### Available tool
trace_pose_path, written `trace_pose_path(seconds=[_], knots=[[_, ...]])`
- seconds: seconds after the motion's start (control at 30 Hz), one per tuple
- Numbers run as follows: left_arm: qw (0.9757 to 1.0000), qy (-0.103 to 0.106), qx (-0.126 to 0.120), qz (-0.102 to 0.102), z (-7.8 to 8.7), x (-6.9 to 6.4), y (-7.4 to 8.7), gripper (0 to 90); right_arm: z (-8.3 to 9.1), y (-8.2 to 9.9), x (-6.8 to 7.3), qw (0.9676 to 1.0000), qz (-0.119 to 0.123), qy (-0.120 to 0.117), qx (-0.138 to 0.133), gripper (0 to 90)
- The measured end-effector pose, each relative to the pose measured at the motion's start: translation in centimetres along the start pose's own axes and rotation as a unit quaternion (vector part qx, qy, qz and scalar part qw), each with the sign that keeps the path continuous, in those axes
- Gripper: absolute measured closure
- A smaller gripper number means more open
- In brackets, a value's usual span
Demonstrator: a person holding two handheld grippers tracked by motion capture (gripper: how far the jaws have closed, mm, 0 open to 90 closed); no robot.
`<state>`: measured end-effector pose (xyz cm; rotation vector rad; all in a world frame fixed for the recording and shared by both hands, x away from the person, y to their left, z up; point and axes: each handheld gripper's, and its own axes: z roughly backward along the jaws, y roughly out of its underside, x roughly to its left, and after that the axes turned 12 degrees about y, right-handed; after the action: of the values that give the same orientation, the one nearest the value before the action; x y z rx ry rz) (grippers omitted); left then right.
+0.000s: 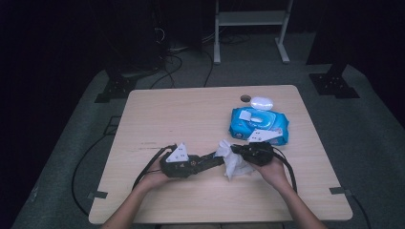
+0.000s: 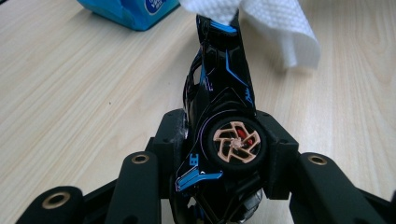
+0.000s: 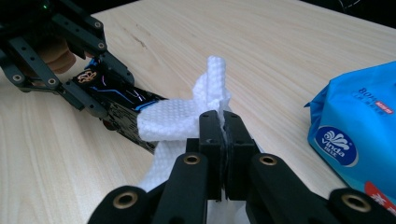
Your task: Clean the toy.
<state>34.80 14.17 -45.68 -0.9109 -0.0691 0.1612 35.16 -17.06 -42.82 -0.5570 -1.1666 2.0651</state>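
Note:
A black toy car (image 1: 213,161) with blue stripes and an orange wheel lies level between the jaws of my left gripper (image 1: 198,163), which is shut on it. In the left gripper view the car (image 2: 224,88) points away from the camera, clamped at its wheel by the left gripper (image 2: 226,136). My right gripper (image 1: 237,150) is shut on a white wet wipe (image 1: 234,164), which drapes over the car's far end. In the right gripper view the right gripper (image 3: 223,128) pinches the wipe (image 3: 182,122) against the car (image 3: 119,100), with the left gripper (image 3: 79,70) behind it.
A blue pack of wet wipes (image 1: 259,125) lies just behind the right hand, near the table's far right. A small white oval object (image 1: 261,102) sits beyond the pack, beside a round hole (image 1: 245,98) in the wooden table (image 1: 181,119).

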Motion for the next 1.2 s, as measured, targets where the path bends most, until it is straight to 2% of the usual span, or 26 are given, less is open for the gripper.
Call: trace_pose_path(seconds=[0.07, 0.2, 0.33, 0.6, 0.63, 0.77, 0.83, 0.9, 0.93, 1.1, 1.13, 1.2], knots=[[1.0000, 0.003, 0.002, 0.001, -0.1, 0.1, -0.3, 57.0, -0.1, -0.1, 0.1, 1.0000, 0.002, -0.005, -0.001, 87.2], [1.0000, 0.000, 0.003, 0.008, -0.4, 0.4, -1.2, 48.0, -0.4, -0.1, 0.4, 0.9999, -0.001, -0.012, -0.004, 87.2], [0.9993, 0.002, 0.017, 0.033, -1.1, 1.0, -2.2, 36.1, -0.5, -0.1, 0.5, 0.9999, 0.000, -0.015, -0.006, 87.2], [0.9988, 0.005, 0.037, 0.033, -2.5, 1.3, -3.4, 28.9, -0.4, -0.1, 0.3, 0.9998, -0.006, -0.017, -0.008, 87.2], [0.9985, 0.002, 0.047, 0.029, -2.8, 1.2, -3.7, 27.9, -0.4, -0.1, 0.3, 0.9998, -0.005, -0.016, -0.008, 87.2], [0.9978, 0.001, 0.059, 0.031, -3.4, 1.2, -4.3, 20.7, -0.4, 0.0, 0.3, 0.9998, -0.007, -0.016, -0.009, 87.2], [0.9971, 0.003, 0.072, 0.024, -3.9, 1.3, -4.8, 19.7, -0.5, 0.0, 0.3, 0.9998, -0.007, -0.016, -0.009, 87.2], [0.9965, 0.002, 0.080, 0.022, -3.9, 1.4, -4.9, 23.4, -0.5, 0.1, 0.3, 0.9998, -0.008, -0.015, -0.007, 87.2], [0.9953, 0.008, 0.096, 0.009, -4.2, 1.3, -5.2, 28.7, -0.5, 0.1, 0.3, 0.9998, -0.007, -0.015, -0.008, 87.2], [0.9932, 0.005, 0.116, 0.011, -4.6, 1.4, -5.4, 35.7, -0.6, 0.3, 0.2, 0.9999, -0.007, -0.013, -0.005, 87.2], [0.9918, 0.006, 0.126, 0.018, -4.8, 1.5, -5.3, 37.7, -0.7, 0.3, 0.2, 0.9999, -0.010, -0.013, -0.003, 87.2], [0.9894, 0.006, 0.144, 0.015, -5.0, 1.5, -5.3, 42.4, -0.8, 0.4, 0.2, 0.9999, -0.010, -0.012, -0.002, 87.2]])
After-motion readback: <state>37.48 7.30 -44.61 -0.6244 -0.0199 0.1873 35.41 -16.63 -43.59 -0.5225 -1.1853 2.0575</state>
